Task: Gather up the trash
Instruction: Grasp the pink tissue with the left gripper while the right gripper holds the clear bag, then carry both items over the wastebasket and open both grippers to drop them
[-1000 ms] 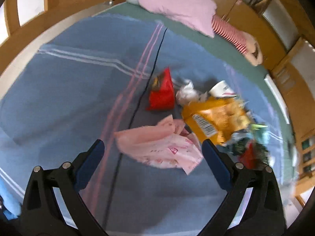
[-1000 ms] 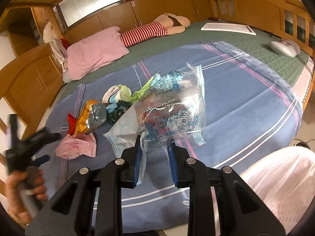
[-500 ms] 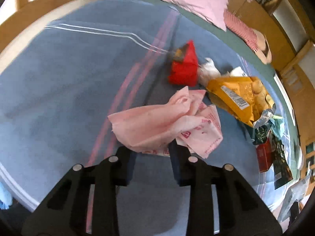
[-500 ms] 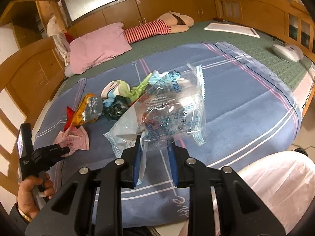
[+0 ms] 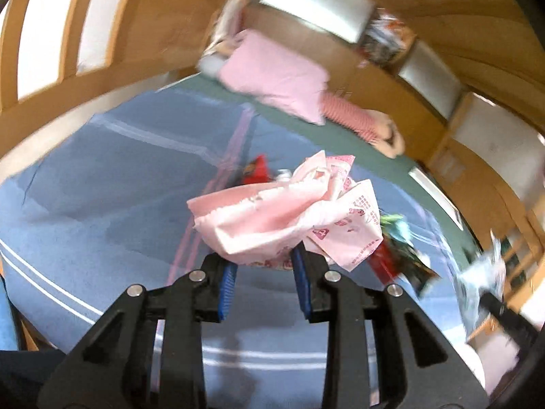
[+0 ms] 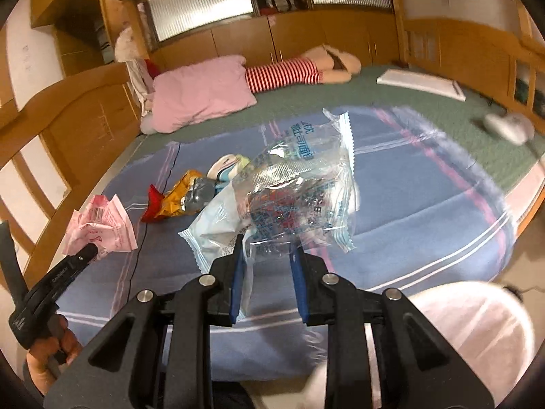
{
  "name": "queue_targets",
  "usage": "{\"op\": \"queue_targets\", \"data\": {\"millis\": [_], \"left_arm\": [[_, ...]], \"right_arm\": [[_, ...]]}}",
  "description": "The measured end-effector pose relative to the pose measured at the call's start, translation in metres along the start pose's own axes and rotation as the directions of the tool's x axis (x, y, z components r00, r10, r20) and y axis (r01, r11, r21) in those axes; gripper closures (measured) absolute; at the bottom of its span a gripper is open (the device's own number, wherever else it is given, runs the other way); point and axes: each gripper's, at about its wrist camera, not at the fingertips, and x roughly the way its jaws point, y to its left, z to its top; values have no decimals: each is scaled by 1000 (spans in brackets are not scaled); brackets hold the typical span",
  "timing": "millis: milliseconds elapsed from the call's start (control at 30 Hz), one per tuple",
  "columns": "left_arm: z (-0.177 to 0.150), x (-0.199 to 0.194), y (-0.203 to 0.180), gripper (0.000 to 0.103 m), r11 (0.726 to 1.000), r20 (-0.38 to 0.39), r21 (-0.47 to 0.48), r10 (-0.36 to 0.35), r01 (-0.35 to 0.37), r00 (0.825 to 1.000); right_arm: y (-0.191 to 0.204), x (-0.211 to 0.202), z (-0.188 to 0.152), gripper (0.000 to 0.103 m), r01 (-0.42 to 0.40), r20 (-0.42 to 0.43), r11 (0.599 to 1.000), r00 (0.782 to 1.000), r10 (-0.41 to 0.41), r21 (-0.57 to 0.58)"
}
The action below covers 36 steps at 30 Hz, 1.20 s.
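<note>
Lifting now: your left gripper (image 5: 264, 266) clamps the crinkly pink wrapper (image 5: 286, 218), up off the blue blanket (image 5: 102, 187).
Right gripper (image 6: 267, 255): still pinching shiny clear bags (image 6: 293, 197).

The left wrist view is motion-blurred throughout: the cabinets and windows smear, and print on the pink wrapper (image 5: 289, 218) is illegible. That wrapper hides most of the trash pile (image 5: 398, 242) behind it; only a red corner and dark green scraps show. At the right edge, the clear bag (image 5: 477, 272) is a pale streak. In the right wrist view, the clear bag covers part of the pile, the white object (image 6: 507, 126) at far right is blurred beyond identification, and the hand (image 6: 51, 351) is cut off by the frame edge.
</note>
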Motion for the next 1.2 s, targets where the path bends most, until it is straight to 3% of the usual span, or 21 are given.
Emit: {"op": "queue_targets", "data": {"millis": [100,167,300,367,433,467,500,567,667,767,833,867,900,1000,1067,1133,1200], "left_arm": [[-17,-15,-41,72,994,-4,79,-72,72,997],[-28,-29,-65,72,982,-25,133,-135,137,991],[-53,-46,-113,72,931,-111,214,-279,297,954],[-67,-44,-134,72,906,-155,242,-317,347,936],[-81,-43,-152,72,881,-198,273,-341,386,919],[-89,-42,-159,72,870,-217,288,-349,401,912],[-95,-42,-166,72,860,-233,300,-354,413,906],[-108,-40,-178,72,835,-275,329,-362,441,891],[-128,-38,-196,72,791,-330,384,-364,476,871],[-148,-34,-216,68,736,-381,432,-375,521,845],[-164,-35,-228,52,695,-411,467,-378,547,830],[-171,-37,-232,28,674,-421,483,-381,559,823],[-174,-39,-235,13,657,-418,502,-384,562,823],[-164,-43,-231,9,662,-360,536,-381,523,851],[-146,-39,-216,8,700,-300,538,-361,469,883],[-118,-27,-198,8,754,-229,526,-321,394,919],[-80,-11,-172,6,823,-133,499,-237,272,962]], "right_arm": [[-30,-25,-2,77,1,-36,1000,999,-1,-25],[-54,-44,-9,77,40,-73,997,996,-44,-62],[-91,-69,-33,76,141,-159,983,974,-159,-122],[-107,-68,-53,73,139,-270,982,948,-170,-127],[-113,-63,-70,44,125,-358,983,919,-167,-138],[-116,-61,-78,38,133,-387,979,904,-183,-153],[-121,-62,-83,31,170,-378,971,898,-223,-169],[-131,-67,-80,30,250,-334,957,898,-287,-150],[-160,-95,-58,30,407,-186,913,900,-394,38],[-176,-122,-46,30,435,-54,884,900,-433,172],[-175,-128,-38,30,416,-2,886,905,-425,204],[-173,-129,-38,30,409,16,889,907,-421,206],[-170,-128,-37,29,401,27,893,909,-415,206],[-161,-125,-34,23,373,72,904,916,-394,209],[-157,-129,-34,21,358,123,907,912,-391,224],[-151,-136,-32,5,345,189,909,901,-390,234],[-136,-132,-28,3,355,234,912,887,-398,204]]}}
